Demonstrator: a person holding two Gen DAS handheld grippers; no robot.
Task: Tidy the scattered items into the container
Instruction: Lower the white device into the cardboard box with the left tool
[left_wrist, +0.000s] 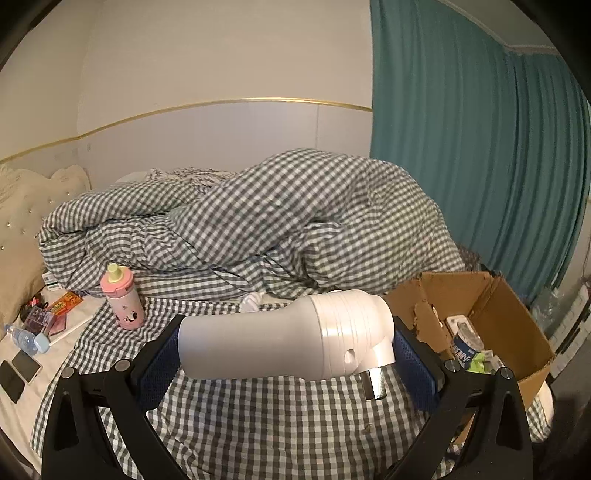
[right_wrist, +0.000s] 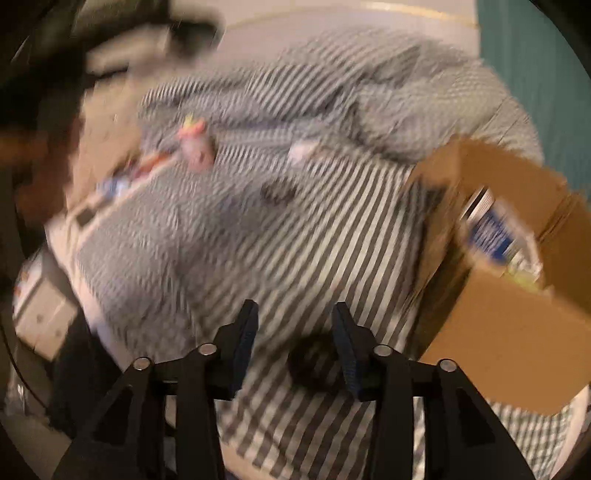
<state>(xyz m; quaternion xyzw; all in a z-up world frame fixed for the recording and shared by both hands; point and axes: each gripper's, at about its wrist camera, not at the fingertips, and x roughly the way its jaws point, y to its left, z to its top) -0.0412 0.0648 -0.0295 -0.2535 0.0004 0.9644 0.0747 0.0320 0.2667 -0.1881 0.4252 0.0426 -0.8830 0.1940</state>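
Observation:
My left gripper (left_wrist: 286, 343) is shut on a white plug-in device (left_wrist: 284, 338) with metal prongs, held sideways above the checked bed sheet. The open cardboard box (left_wrist: 517, 317) stands to its right with several items inside, among them a blue-labelled pack (left_wrist: 463, 349). A pink bottle (left_wrist: 122, 299) stands upright on the bed to the left. The right wrist view is blurred. There my right gripper (right_wrist: 295, 332) is open and empty above the sheet, with the box (right_wrist: 517, 332) to its right and the pink bottle (right_wrist: 195, 144) far off.
A crumpled checked duvet (left_wrist: 258, 221) fills the back of the bed. At the left lie a small water bottle (left_wrist: 26, 338), phones (left_wrist: 22, 365), snack packs (left_wrist: 64, 304) and a white stick. A small white item (left_wrist: 253, 301) lies mid-bed. A teal curtain (left_wrist: 480, 147) hangs behind the box.

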